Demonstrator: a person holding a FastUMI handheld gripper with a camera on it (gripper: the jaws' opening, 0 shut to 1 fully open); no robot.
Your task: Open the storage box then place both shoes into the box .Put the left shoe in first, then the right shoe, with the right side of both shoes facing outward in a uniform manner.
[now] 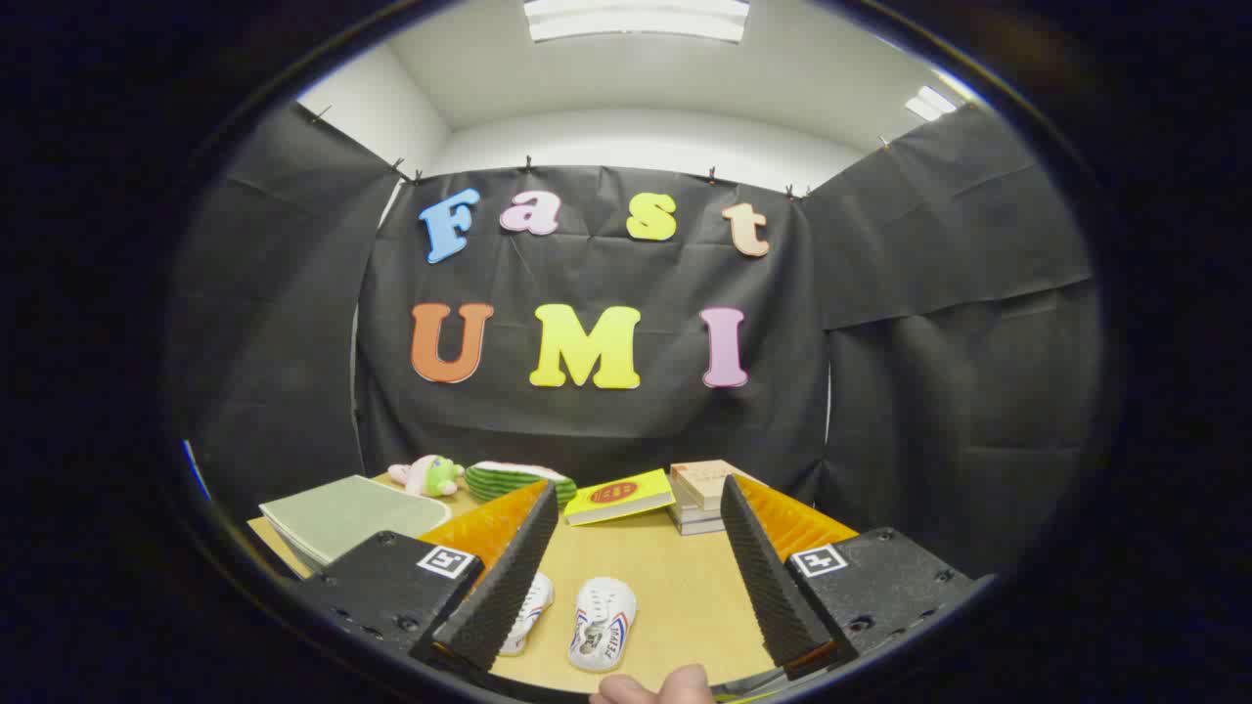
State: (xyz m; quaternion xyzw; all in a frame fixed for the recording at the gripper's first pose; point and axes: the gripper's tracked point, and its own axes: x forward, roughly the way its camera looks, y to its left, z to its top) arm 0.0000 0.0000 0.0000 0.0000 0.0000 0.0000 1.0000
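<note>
The tongs [626,596] hang spread and empty above two shoes [603,623] lying at the surface's [685,587] near edge, so a careless grab could take the wrong shoe first.

Matt wood table [675,596], ribbed fingers [758,562].
</note>
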